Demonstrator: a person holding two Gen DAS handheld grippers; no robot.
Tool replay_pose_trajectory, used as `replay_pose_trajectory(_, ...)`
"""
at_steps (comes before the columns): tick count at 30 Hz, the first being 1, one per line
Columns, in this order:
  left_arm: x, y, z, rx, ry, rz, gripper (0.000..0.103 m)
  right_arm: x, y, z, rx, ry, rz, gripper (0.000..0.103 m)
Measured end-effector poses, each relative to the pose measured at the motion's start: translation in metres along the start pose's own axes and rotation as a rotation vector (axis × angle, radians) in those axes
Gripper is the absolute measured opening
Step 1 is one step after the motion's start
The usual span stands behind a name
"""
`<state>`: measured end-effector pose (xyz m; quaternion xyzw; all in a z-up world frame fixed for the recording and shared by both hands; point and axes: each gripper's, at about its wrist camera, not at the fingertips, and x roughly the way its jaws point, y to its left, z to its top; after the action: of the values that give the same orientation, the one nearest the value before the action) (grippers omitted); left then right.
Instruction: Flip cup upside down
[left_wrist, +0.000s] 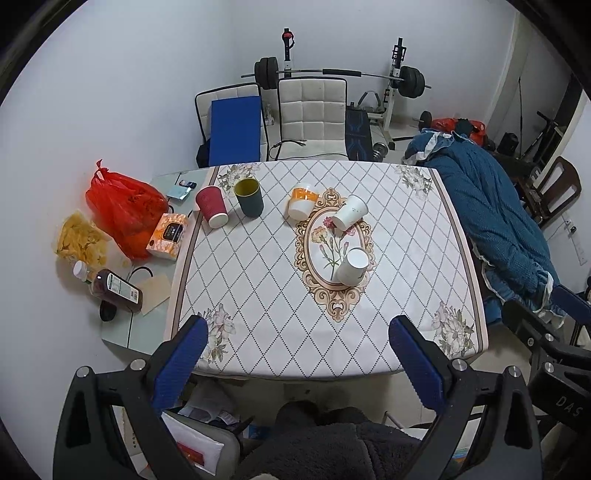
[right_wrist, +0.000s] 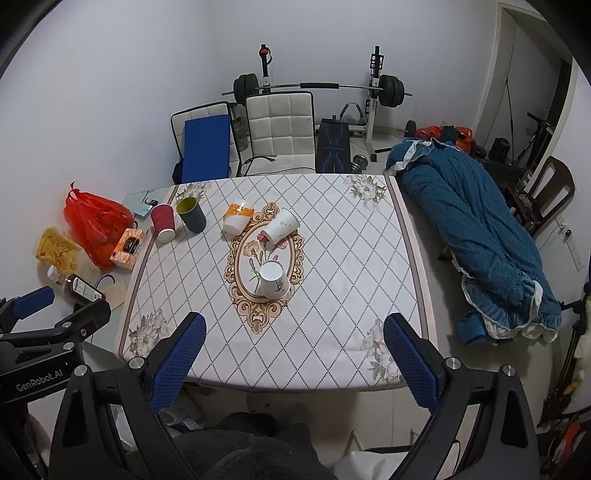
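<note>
Behind the quilted tabletop (left_wrist: 258, 295) stand chairs and a barbell rack. Your left gripper (left_wrist: 295, 332) and right gripper (right_wrist: 291, 328) both hover short of the near edge, jaws spread wide, holding and touching nothing. Your nearest white cup (right_wrist: 273, 282) sits upside down on the central floral medallion, base up; a second white cup (right_wrist: 282, 225) lies tilted just beyond.

Setting: a room in a home, doubling as gym and storage. Landmark is the table (right_wrist: 332, 295) under a floral cloth. Behind it: barbell rack (right_wrist: 317, 86), two white chairs (right_wrist: 280, 129). Right of it: blue quilt (right_wrist: 480, 240). Left: red bag (right_wrist: 96, 221), tissue box (right_wrist: 127, 247).
</note>
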<state>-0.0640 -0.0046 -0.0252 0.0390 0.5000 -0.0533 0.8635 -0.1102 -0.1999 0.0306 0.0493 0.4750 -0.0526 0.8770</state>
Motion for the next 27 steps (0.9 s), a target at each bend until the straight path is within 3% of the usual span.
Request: replay_pose_trajectory(27, 0.0008, 0.0010, -0.0068, -0.039, 0.006, -0.003, 0.100, -0.0015, -0.0053, -0.0044, -0.002, 0.007, -0.002, 0.099)
